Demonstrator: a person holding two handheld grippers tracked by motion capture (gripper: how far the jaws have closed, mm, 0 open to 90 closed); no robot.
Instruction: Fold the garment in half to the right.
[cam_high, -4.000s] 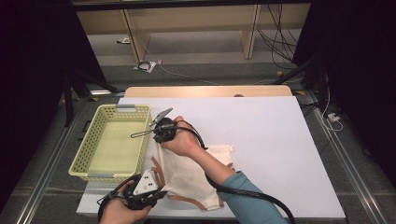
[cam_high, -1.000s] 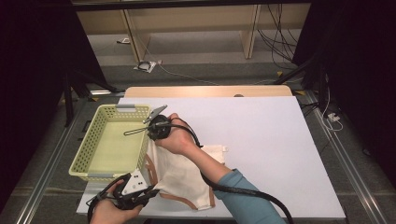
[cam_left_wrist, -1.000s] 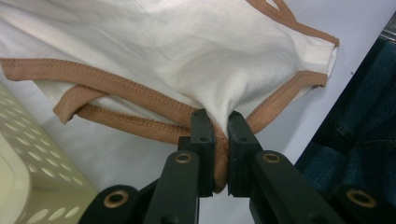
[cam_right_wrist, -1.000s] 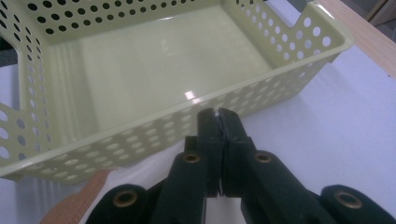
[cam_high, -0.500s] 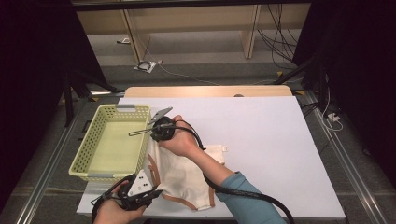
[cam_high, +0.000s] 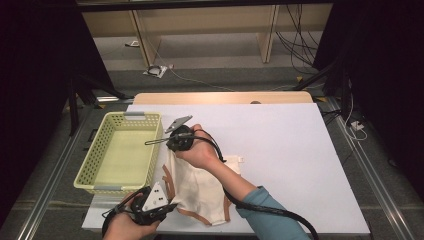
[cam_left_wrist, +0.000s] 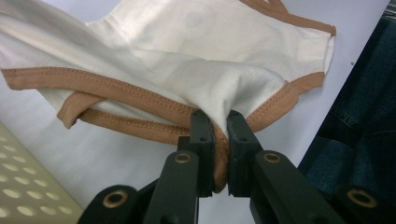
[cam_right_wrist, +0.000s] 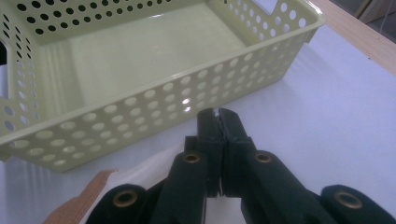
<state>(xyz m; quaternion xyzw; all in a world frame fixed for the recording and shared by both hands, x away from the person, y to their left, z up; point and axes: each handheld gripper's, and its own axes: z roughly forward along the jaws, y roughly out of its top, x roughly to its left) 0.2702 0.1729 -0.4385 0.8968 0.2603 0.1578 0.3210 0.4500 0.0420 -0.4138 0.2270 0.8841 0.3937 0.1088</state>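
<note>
Item: cream garment with tan trim (cam_high: 200, 187), lying on the white table (cam_high: 300, 150) just beside the yellow perforated basket (cam_high: 122, 152), off its long side nearest the table's middle. Your left gripper (cam_left_wrist: 215, 140) is clamped on the tan hem at the garment's end farthest from the basket's handle end, cloth bunched between the pads. Your right gripper (cam_right_wrist: 219, 126) has its jaws pressed together at the garment's basket-side edge; a sliver of something pale shows at the tips, but you cannot tell for sure from the pictures that cloth is caught there. Status, as judged: garment gripped at one point at least and partly gathered, none of it yet over the basket rim. Basket holds nothing. Remaining: lift both ends, carry across the rim, lower in, release.
</note>
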